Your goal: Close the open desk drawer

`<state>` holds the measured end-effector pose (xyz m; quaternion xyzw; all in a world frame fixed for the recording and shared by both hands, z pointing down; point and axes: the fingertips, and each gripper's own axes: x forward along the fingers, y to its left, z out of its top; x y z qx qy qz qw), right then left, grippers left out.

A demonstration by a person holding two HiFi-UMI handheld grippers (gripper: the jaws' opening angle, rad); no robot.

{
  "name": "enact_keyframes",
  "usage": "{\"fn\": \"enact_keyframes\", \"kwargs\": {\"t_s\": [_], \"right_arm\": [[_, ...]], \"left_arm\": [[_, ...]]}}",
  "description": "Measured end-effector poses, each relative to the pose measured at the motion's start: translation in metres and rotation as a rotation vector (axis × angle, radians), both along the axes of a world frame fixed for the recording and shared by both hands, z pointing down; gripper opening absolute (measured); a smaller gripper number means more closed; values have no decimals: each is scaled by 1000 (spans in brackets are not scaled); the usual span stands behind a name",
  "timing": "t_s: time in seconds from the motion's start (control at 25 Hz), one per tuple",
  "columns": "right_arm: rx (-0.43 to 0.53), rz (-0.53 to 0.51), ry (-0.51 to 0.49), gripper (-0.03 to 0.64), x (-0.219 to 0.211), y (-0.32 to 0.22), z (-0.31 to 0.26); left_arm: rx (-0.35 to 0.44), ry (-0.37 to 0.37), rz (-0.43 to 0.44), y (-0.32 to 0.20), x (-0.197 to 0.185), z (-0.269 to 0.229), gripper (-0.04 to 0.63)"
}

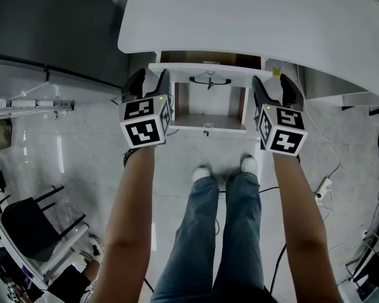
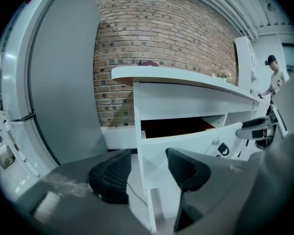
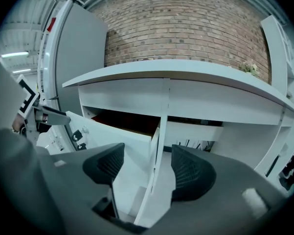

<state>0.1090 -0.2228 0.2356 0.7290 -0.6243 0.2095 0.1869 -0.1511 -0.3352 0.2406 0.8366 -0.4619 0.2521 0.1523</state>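
White: 1 open drawer (image 1: 234, 74), 2 claws (image 1: 150, 84) (image 1: 274, 90)

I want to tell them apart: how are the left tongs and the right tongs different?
The left tongs stand left of the drawer, the right tongs right of it. The left tongs' gap looks a bit narrower than the right tongs'. Both are open, gripping nothing.

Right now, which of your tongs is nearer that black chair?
Left. The left tongs sit at the drawer's left end, on the black chair's side; the right tongs sit at its right end, farther off.
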Motion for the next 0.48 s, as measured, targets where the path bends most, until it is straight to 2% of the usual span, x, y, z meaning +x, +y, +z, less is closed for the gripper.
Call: {"fn": "enact_keyframes", "kwargs": {"t_s": [0.16, 0.48], "right_arm": [[9, 26, -14, 301, 4, -9, 1], [25, 54, -40, 302, 11, -26, 6]], "left_arm": [[-7, 11, -11, -12, 2, 1, 246], [7, 25, -24, -29, 10, 2, 250]]}}
